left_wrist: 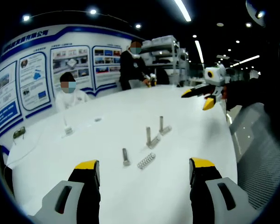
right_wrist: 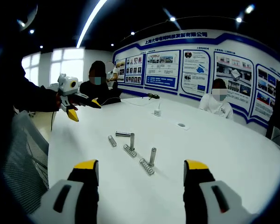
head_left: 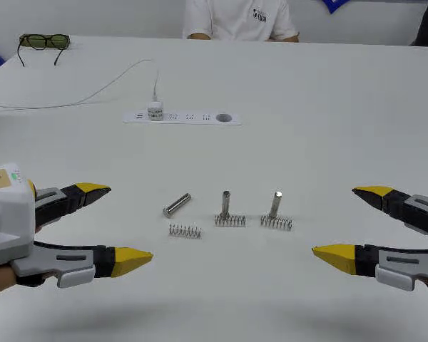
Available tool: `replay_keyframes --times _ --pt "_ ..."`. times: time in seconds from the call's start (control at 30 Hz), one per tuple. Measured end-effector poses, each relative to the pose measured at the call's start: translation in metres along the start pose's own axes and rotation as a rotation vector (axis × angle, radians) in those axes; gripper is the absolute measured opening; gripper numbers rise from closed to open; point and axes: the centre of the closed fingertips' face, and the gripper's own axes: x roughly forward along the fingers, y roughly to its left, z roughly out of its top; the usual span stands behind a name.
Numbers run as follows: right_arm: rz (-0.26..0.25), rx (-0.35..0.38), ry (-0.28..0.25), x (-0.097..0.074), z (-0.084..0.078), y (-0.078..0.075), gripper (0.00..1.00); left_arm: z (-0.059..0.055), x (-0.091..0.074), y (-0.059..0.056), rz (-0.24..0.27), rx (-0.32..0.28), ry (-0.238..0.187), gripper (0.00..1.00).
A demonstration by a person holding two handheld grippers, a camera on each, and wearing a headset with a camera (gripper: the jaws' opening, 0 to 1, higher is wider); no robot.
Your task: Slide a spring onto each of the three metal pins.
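The tabletop (head_left: 307,107) carries everything. The left gripper (head_left: 128,222) hovers well left of the middle pin (head_left: 226,201), the right gripper (head_left: 334,221) well right; both jaws are wide and empty. The right pin (head_left: 276,203) also stands upright; the left pin (head_left: 177,205) lies flat. The middle spring (head_left: 230,221) lies at the middle pin's foot, with the right spring (head_left: 277,223) and left spring (head_left: 185,231) on either side.

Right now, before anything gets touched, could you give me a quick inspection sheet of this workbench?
Surface: white table.
Job's things: lying pin; upright pins; springs lying flat beside them, none on a pin.
Clutter: glasses, power strip with a charger plugged in.
Grippers: left gripper and right gripper both open, holding nothing.
Cables: thin white cable leading from the charger.
Surroundings: person in white seated opposite.
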Motion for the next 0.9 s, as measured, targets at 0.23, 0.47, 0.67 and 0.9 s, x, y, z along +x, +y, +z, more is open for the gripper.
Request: replay_keyframes --times 0.23,0.47,0.67,0.9 --pt "-0.003 0.002 -0.007 0.0 0.002 0.0 0.75 0.004 0.0 0.006 0.007 0.0 0.001 0.78" --pt "-0.001 0.006 -0.007 0.0 0.001 0.0 0.75 0.009 0.002 0.012 0.011 0.01 0.007 0.76" --pt "0.001 0.006 -0.003 0.0 -0.001 0.0 0.75 0.012 0.01 0.016 0.006 0.018 0.025 0.73" --pt "-0.003 0.015 -0.007 -0.001 -0.001 -0.002 0.75 0.017 0.028 0.025 -0.012 0.032 0.065 0.69"
